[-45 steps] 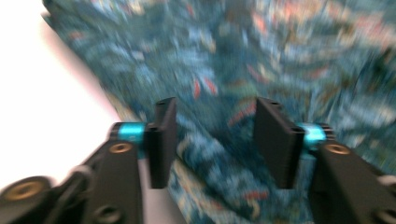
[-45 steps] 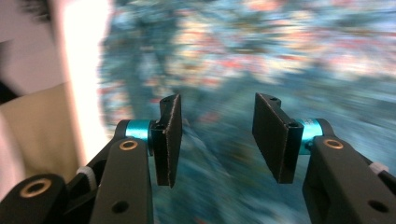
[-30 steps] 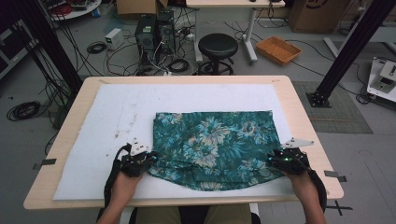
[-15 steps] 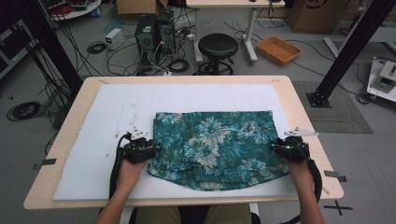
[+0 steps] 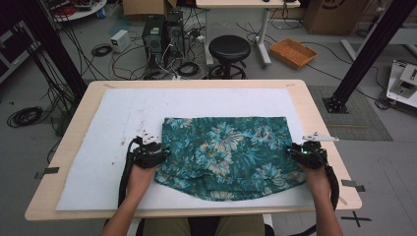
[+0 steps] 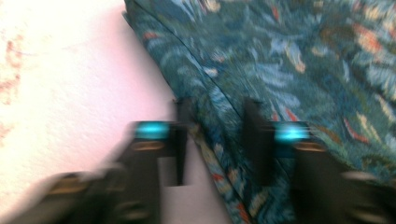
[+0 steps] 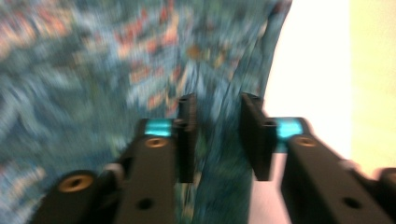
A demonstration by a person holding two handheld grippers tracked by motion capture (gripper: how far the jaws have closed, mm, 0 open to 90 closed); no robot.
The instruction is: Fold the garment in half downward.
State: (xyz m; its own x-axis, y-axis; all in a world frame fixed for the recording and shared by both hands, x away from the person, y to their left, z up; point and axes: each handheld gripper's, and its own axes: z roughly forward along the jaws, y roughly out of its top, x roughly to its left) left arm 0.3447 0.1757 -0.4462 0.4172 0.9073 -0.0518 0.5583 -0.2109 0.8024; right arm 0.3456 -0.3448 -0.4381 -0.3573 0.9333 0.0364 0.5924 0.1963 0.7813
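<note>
**Floral cloth lies flat, both grippers parted at its side edges**

The teal floral cloth (image 5: 227, 150) lies folded on the white mat (image 5: 98, 147), a little toward three o'clock of the table's (image 5: 314, 98) middle. The left gripper (image 5: 156, 155) sits at the cloth's nine o'clock edge, the right gripper (image 5: 299, 154) at its three o'clock edge. Both have just been opening; each pair of jaws stands partly apart with the hem between them, not pinched. The fabric looks light, limp and prone to bunching, so I'd take it at the doubled side hems, both sides together, where the layers give the pads something to bite.
</note>
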